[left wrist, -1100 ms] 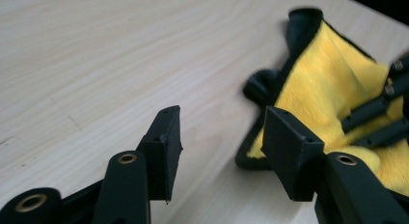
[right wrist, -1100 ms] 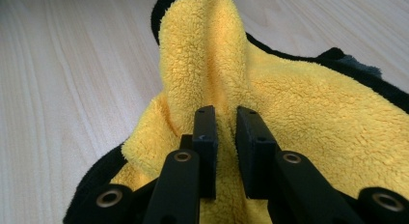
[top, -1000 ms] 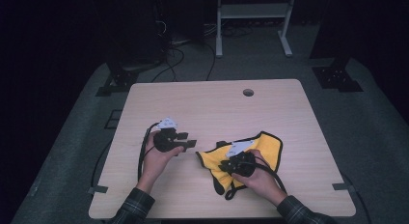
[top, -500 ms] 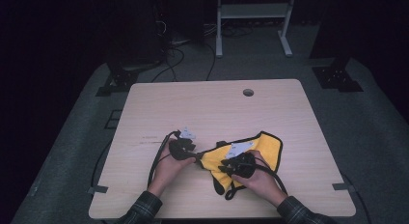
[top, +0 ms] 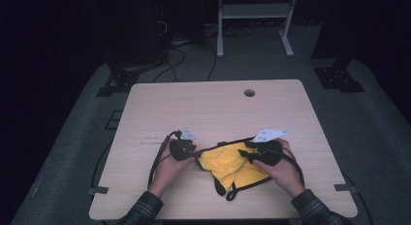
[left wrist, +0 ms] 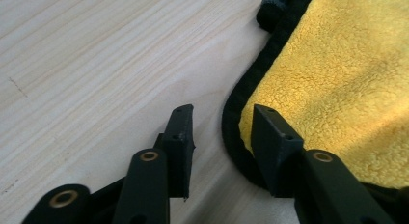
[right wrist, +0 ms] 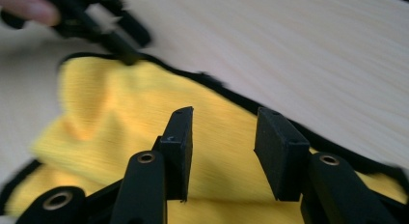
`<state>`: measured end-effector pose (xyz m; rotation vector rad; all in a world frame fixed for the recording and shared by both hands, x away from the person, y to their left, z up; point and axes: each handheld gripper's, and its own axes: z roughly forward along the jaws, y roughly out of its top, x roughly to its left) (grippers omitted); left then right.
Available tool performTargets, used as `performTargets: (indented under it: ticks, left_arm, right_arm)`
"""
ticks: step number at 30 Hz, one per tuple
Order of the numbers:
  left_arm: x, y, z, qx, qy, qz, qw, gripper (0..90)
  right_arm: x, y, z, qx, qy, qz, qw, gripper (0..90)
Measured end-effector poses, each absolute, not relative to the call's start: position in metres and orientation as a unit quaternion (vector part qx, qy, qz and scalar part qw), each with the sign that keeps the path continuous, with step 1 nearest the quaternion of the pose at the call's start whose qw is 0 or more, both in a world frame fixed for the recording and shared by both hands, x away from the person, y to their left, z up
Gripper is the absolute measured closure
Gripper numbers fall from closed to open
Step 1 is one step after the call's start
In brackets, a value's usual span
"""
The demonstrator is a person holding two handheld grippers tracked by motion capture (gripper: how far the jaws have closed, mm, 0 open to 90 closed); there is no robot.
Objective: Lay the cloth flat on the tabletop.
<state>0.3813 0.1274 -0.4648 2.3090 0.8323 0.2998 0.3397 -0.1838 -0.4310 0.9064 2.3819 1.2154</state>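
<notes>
Cloth point(top: 231, 162), yellow with black edging, is lying rumpled near the front of the wooden table point(top: 213, 104) in the high view, the left gripper point(top: 186, 148) at its left edge and the right gripper point(top: 252, 150) over its right side. Left gripper view: jaws are gaping, empty, straddling the black hem point(left wrist: 236, 122). Right gripper view: jaws are parted, holding nothing, above the yellow pile. Soft, light and limp, it looks likeliest to lift cleanly by a pinch at the hem

yellow cloth point(top: 228, 162), left tool point(top: 191, 150), right tool point(top: 248, 152)
</notes>
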Motion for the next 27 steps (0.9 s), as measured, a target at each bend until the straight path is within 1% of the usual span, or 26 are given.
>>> performTargets:
  ticks: [2,3,4,5,6,8,11,12,14,19,23,24,25,27]
  left_arm:
    - [0.384,0.129,-0.465,0.883,0.314,0.112,0.330,63.3]
    - [0.385,0.130,-0.465,0.883,0.315,0.110,0.331,66.6]
    - [0.386,0.131,-0.465,0.883,0.313,0.109,0.332,66.6]
    - [0.387,0.132,-0.465,0.882,0.314,0.109,0.333,67.8]
    - [0.388,0.133,-0.465,0.883,0.313,0.109,0.333,67.8]
    - [0.390,0.134,-0.465,0.881,0.317,0.109,0.334,69.4]
    - [0.392,0.137,-0.465,0.877,0.323,0.110,0.337,72.2]
    - [0.392,0.138,-0.466,0.876,0.326,0.111,0.339,74.3]
    - [0.394,0.140,-0.466,0.874,0.330,0.113,0.338,75.1]
    - [0.396,0.143,-0.466,0.872,0.333,0.114,0.339,75.7]
    - [0.396,0.143,-0.466,0.871,0.335,0.114,0.340,75.5]
    - [0.396,0.143,-0.466,0.872,0.333,0.116,0.339,74.6]
    - [0.396,0.143,-0.466,0.872,0.333,0.116,0.339,74.6]
    - [0.396,0.143,-0.466,0.872,0.333,0.116,0.339,74.7]
  right_arm:
    - [0.346,-0.200,-0.431,0.332,0.828,0.420,0.166,55.7]
    - [0.353,-0.219,-0.431,0.350,0.821,0.414,0.178,55.5]
    - [0.353,-0.219,-0.431,0.350,0.821,0.414,0.178,55.5]
    - [0.359,-0.237,-0.432,0.366,0.814,0.411,0.184,54.6]
    - [0.359,-0.237,-0.432,0.366,0.814,0.411,0.184,54.6]
    - [0.364,-0.253,-0.434,0.384,0.807,0.405,0.192,53.0]
    - [0.373,-0.275,-0.442,0.410,0.798,0.396,0.195,51.1]
    - [0.380,-0.287,-0.449,0.422,0.795,0.390,0.194,49.5]
    - [0.383,-0.292,-0.452,0.425,0.795,0.386,0.195,48.8]
    - [0.391,-0.302,-0.465,0.436,0.800,0.371,0.176,47.2]
    - [0.392,-0.301,-0.470,0.437,0.807,0.360,0.169,50.6]
    - [0.392,-0.300,-0.472,0.438,0.812,0.350,0.164,55.8]
    - [0.392,-0.300,-0.472,0.438,0.812,0.350,0.164,55.8]
    - [0.392,-0.300,-0.475,0.436,0.814,0.347,0.160,60.0]
